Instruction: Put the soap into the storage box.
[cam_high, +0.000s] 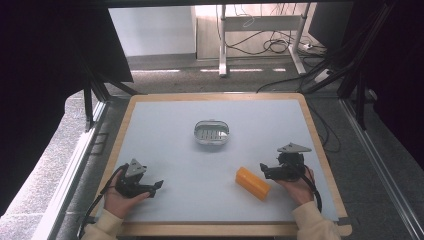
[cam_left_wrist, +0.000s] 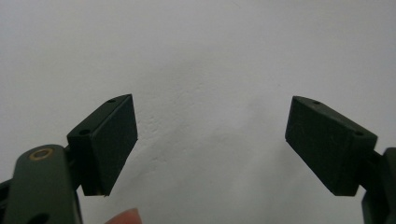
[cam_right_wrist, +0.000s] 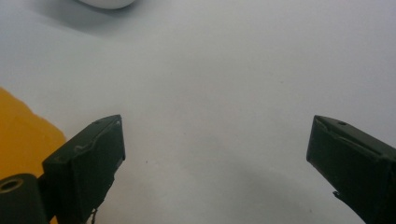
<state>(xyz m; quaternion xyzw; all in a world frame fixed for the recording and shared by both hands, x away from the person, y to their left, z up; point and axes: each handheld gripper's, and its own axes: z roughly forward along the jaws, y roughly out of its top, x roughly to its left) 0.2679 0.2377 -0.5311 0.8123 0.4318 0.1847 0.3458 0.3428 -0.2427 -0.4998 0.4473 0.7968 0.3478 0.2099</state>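
Observation:
An orange block (cam_high: 253, 183) lies on the pale grey mat (cam_high: 175, 150), front right of centre. Its edge shows as an orange patch (cam_right_wrist: 23, 135) at the left of the right gripper view. An oval metal dish (cam_high: 211, 132) with a slotted floor sits mid-table, and its pale rim (cam_right_wrist: 108, 3) peeks in at the top of the right gripper view. My right gripper (cam_high: 263, 170) rests just right of the block, open, with bare mat between its jaws (cam_right_wrist: 215, 158). My left gripper (cam_high: 157, 186) rests at the front left, open over bare mat (cam_left_wrist: 210, 140).
A wooden border (cam_high: 210, 229) frames the mat. Beyond the table's far edge there is floor with a metal stand (cam_high: 260, 30) and loose cables (cam_high: 275, 46). Dark frame posts (cam_high: 95, 100) stand at both sides.

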